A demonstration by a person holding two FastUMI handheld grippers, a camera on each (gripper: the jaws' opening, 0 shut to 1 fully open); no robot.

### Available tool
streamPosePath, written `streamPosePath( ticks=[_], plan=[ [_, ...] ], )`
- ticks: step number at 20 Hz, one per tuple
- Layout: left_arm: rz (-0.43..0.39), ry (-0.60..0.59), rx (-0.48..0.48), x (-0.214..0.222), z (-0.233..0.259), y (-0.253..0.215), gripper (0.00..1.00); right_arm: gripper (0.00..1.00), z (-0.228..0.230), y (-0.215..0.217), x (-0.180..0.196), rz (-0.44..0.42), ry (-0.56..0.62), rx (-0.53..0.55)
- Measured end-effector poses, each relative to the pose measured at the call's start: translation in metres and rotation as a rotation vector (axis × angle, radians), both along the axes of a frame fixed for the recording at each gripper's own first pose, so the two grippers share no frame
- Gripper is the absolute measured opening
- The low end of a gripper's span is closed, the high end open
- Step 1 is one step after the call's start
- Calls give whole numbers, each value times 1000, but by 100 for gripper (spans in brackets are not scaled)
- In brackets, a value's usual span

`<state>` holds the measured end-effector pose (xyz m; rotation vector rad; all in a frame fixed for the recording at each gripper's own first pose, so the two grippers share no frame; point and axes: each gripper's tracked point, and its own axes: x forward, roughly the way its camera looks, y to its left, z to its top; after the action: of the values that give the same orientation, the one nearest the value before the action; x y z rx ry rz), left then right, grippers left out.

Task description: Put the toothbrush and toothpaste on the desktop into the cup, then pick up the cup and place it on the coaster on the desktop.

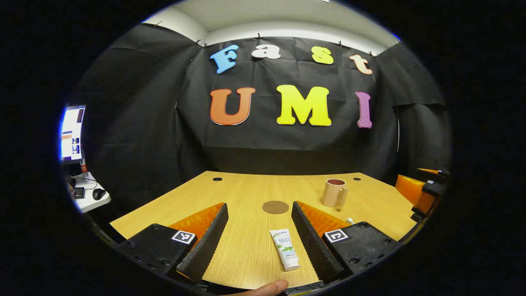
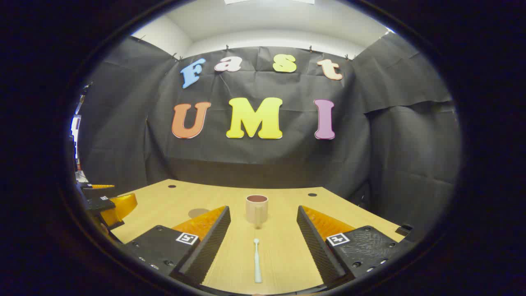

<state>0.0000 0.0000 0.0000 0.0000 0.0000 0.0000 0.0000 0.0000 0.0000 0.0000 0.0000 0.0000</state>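
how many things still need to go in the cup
2. The toothpaste lies flat on the desktop between the left gripper's open fingers. The toothbrush lies between the right gripper's open fingers, short of the cup.

Toothbrush (image 1: 349,220) mostly hidden behind a finger — monitor (image 1: 72,133) cut off.

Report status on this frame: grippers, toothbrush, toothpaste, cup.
Left gripper open, toothpaste flat between its fingers. Right gripper open, toothbrush lying between its fingers. Cup upright, off the coaster. Nothing in the way.
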Motion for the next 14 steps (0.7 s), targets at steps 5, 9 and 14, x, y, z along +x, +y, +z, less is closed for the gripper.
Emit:
streamPosePath(
  ticks=[5, 9, 14],
  plan=[
    [-15, 19, 19, -3, -5, -15, 98, 96, -2, -18, 1, -24, -9, 24],
    [-26, -4, 36, -8, 4, -23, 98, 96, -3, -23, -1, -29, -6, 39],
    [-38, -19, 47, -14, 9, -27, 98, 96, 1, -30, -2, -44, -20, 32]
  ],
)
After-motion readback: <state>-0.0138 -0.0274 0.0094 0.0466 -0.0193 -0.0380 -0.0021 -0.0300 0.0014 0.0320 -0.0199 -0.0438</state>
